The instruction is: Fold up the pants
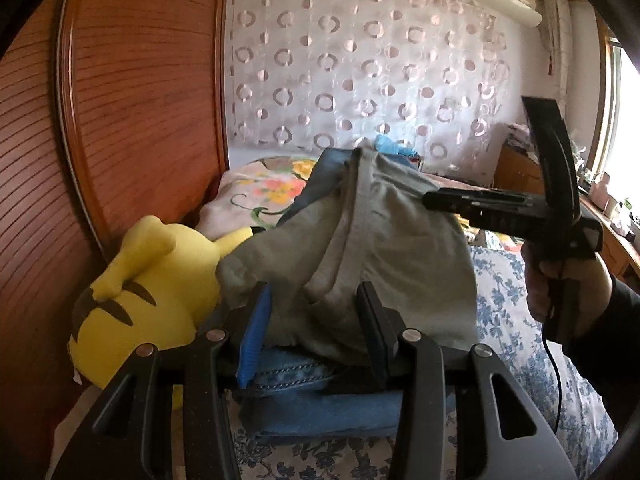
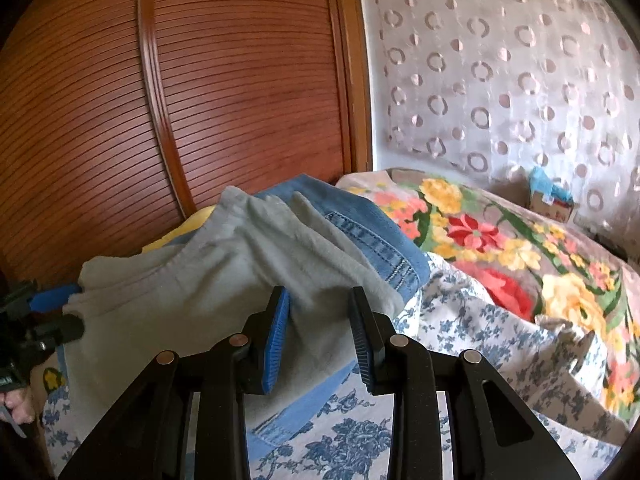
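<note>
The left claw [image 1: 314, 330] at lower centre stands apart around a fold of the grey pants [image 1: 360, 248]; the right claw [image 2: 320, 344] likewise gapes astride their edge. The pants lie bunched mid-frame atop folded jeans [image 1: 320, 412] on the bed [image 2: 460, 320]. The yellow plush [image 1: 148, 288] is partly hidden.

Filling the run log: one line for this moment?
grey pants atop jeans | left hand-held gripper open | right hand-held gripper open | bed
</note>
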{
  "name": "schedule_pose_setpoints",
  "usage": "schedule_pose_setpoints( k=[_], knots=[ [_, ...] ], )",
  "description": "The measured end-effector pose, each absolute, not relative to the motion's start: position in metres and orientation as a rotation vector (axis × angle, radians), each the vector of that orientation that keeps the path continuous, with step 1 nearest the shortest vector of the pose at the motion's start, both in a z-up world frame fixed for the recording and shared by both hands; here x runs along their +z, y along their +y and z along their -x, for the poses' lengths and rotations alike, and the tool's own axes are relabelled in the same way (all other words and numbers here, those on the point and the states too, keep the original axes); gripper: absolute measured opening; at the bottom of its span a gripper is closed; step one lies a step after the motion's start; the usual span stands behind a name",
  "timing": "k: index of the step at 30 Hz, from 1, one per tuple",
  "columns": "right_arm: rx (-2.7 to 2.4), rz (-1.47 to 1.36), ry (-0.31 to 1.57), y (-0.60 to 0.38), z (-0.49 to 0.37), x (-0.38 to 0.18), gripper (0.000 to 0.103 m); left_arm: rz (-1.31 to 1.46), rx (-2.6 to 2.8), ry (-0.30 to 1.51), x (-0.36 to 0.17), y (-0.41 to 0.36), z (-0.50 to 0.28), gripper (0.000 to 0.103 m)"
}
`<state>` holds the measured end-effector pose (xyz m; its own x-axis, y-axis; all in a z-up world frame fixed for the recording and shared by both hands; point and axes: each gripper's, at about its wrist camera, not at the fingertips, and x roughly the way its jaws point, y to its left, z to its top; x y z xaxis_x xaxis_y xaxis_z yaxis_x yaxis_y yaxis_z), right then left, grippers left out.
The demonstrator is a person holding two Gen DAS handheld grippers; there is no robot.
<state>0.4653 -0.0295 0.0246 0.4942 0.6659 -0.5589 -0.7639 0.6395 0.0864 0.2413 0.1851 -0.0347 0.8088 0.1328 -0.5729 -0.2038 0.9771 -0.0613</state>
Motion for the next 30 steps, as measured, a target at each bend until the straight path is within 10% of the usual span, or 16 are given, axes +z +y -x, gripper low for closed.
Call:
schedule_pose_setpoints(
  k=[16,21,30],
  knots=[
    [0.828,0.135,0.57,-0.046,-0.389,0.046,0.032,0.1,0.142,0.617,-0.029,0.173,-0.222,0.05],
    [0.807,0.12,0.543,-0.071,-0.35,0.056,0.033,0.09,0.098,0.597,-0.019,0.161,-0.206,0.072],
    [0.732,0.102,0.51,-0.117,-0.277,0.073,0.037,0.063,0.019,0.558,0.005,0.134,-0.171,0.083]
  ],
)
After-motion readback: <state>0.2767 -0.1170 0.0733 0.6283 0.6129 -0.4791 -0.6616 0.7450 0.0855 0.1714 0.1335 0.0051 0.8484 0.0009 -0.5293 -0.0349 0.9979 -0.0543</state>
